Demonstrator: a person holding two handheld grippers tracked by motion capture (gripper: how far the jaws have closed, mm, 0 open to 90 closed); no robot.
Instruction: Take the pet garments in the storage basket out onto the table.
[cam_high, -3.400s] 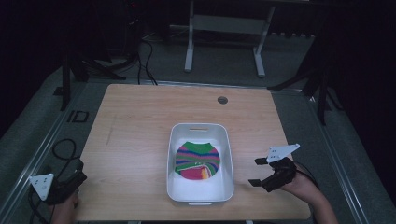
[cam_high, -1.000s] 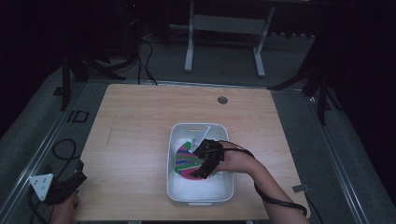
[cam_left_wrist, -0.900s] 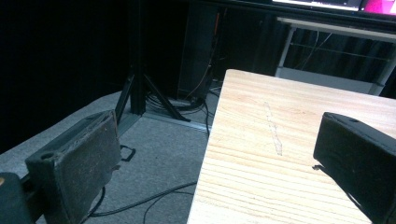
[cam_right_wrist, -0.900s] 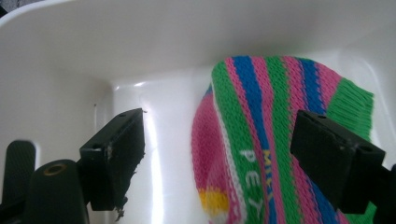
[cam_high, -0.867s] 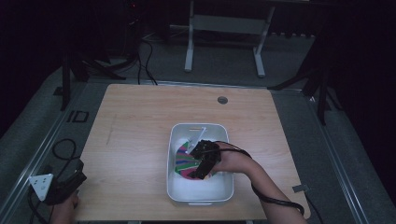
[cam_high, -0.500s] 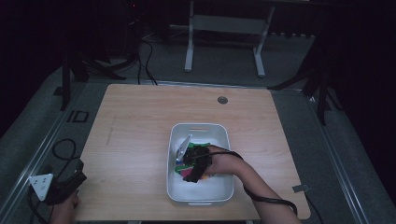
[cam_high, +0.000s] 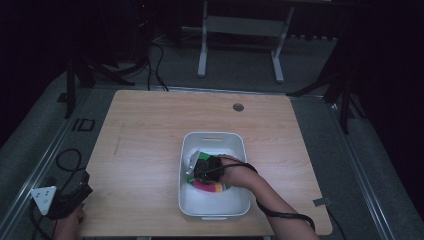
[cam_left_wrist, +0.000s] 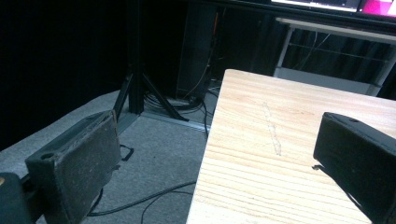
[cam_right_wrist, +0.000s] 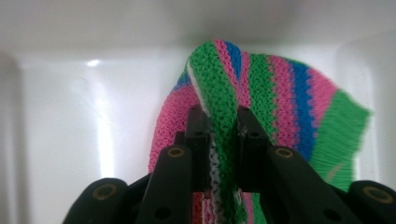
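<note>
The white plastic tub (cam_high: 214, 140) at lower centre blocks passage; bare light wooden tabletop (cam_high: 150, 130) surrounds it, open.

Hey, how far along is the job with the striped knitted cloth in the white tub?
Done: the right tool is inside the white plastic tub and its jaws are shut on a fold of the colourful striped knitted cloth. In hand: that pinch, with most of the cloth lying in the tub. Left, probably: lifting it out onto the wooden table. The left tool is open at the table's near left corner, holding nothing.
</note>
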